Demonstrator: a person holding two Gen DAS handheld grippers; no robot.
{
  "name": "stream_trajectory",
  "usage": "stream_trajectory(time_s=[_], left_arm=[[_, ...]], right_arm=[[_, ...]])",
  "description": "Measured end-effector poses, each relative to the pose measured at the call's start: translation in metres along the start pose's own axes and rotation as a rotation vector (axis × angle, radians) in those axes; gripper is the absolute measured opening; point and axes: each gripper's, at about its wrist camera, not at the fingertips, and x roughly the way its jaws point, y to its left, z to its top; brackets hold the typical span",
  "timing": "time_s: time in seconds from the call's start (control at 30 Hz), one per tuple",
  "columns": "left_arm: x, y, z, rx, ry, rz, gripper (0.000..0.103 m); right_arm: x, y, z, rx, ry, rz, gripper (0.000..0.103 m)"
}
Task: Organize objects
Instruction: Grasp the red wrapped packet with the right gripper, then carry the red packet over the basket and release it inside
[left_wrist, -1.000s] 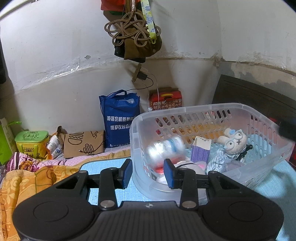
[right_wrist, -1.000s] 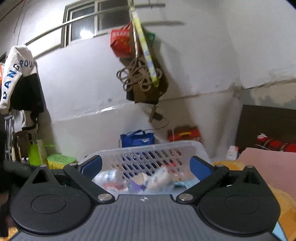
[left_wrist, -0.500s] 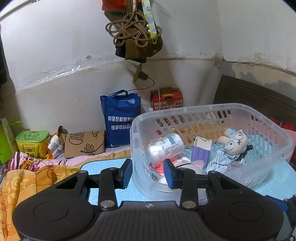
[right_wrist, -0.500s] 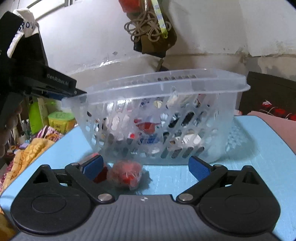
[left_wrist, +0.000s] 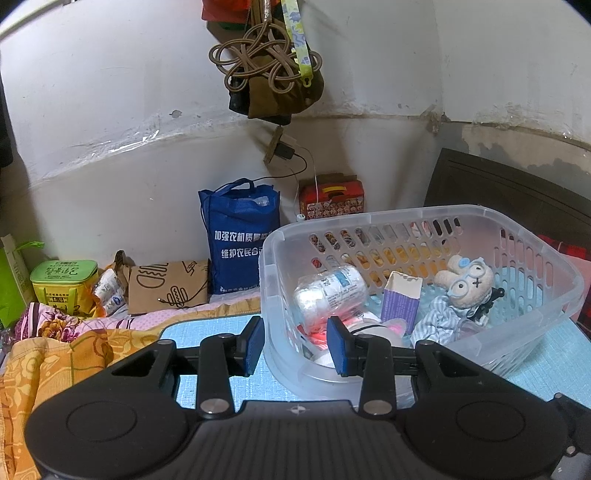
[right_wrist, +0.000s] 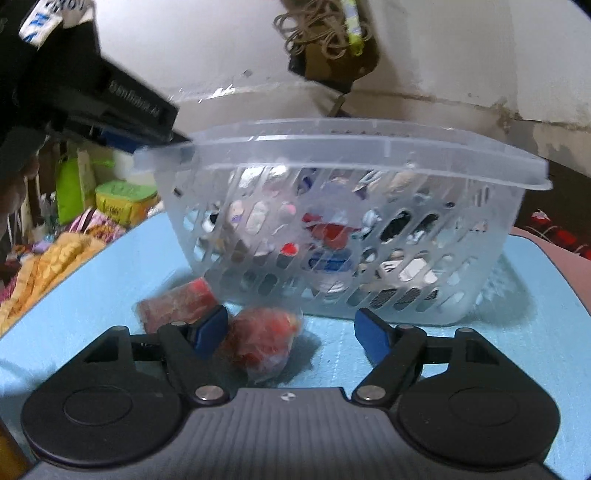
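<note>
The clear plastic basket stands on a light blue mat. In the left wrist view the left hand-held gripper has its jaws narrow, one on each side of the basket's near wall: the left pad is outside the basket and the right pad is inside it. The pads seem to pinch this wall, though the contact itself is hard to see through the clear plastic.

Inside the basket lie a white bottle on its side, a small purple and white box standing upright, and a plush toy with glasses leaning near the right wall. Some red and white things lie under the bottle, but I cannot tell what they are.

In the right wrist view the right hand-held gripper is low over the mat, just in front of the basket, and its jaws are closing. A red packet in clear wrap lies between them, close to the left pad; the right pad does not touch it. A second red packet lies just beside it to the left, near the foot of the basket.

Behind the mat, at the wall, stand a blue bag, a red box and a green tin.
</note>
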Motion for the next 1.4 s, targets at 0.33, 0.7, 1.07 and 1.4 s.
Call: stream_trajectory(time_s=[0.33,0.7,1.07,1.4], left_arm=[[0.001,0.0,0.0,0.0,0.0,0.0,0.041],[0.001,0.0,0.0,0.001,0.001,0.0,0.041],[0.001,0.0,0.0,0.0,0.0,-0.001,0.041],[0.001,-0.002,0.0,-0.002,0.0,0.0,0.041]], right_arm=[[-0.005,-0.004,-0.004,0.039,-0.045,0.023,0.049],[-0.011,-0.018,-0.006,0.094,-0.098,0.036,0.048],[-0.017,-0.022,-0.009,0.094,-0.141,0.039,0.048],[-0.091,-0.036,-0.011,0.118,-0.335,0.035,0.048]])
